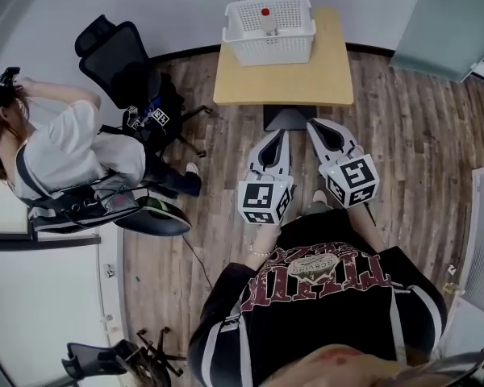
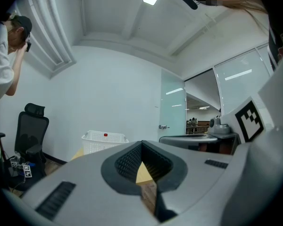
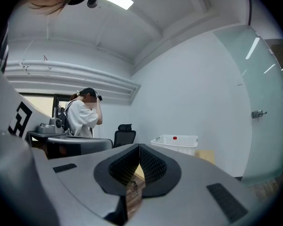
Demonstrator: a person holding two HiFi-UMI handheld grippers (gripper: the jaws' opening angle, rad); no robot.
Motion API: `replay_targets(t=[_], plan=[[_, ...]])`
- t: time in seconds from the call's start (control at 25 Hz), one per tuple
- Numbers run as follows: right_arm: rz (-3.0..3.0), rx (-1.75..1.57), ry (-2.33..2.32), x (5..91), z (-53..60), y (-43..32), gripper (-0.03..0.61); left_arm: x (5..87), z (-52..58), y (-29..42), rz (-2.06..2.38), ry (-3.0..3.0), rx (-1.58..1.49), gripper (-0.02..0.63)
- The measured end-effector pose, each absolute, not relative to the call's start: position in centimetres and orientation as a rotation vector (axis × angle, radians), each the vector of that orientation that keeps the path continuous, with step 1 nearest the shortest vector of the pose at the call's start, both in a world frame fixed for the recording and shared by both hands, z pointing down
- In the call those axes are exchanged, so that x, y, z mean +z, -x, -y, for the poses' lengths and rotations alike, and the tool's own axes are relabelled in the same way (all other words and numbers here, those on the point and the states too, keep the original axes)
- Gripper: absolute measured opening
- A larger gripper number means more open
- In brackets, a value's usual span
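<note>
My left gripper and right gripper are held side by side above the wood floor, both pointing at a small wooden table. Both are shut with the tips touching, and neither holds anything. They hang just short of the table's near edge, apart from it. On the table's far end stands a white perforated basket holding a small object with a red cap. The basket shows ahead in the left gripper view, beyond the shut left gripper. In the right gripper view the basket stands beyond the right gripper.
A black office chair stands left of the table. A person in a white shirt is at the far left, hands raised to the head. A frosted glass door is at the back right. Another chair base lies at the lower left.
</note>
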State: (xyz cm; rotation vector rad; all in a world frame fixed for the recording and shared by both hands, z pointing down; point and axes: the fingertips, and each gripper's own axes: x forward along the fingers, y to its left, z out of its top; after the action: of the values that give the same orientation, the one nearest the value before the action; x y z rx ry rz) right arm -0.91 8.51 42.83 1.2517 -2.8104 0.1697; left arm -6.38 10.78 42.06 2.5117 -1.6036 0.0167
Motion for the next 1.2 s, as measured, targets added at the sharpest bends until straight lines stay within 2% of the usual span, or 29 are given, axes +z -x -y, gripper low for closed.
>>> replay_targets(t=[1.2], plan=[[2.839, 0.182, -1.141, 42.6, 0.5, -5.4, 0.017, 42.1, -2.1, 0.7, 1.725, -2.404, 0.018, 0.046]])
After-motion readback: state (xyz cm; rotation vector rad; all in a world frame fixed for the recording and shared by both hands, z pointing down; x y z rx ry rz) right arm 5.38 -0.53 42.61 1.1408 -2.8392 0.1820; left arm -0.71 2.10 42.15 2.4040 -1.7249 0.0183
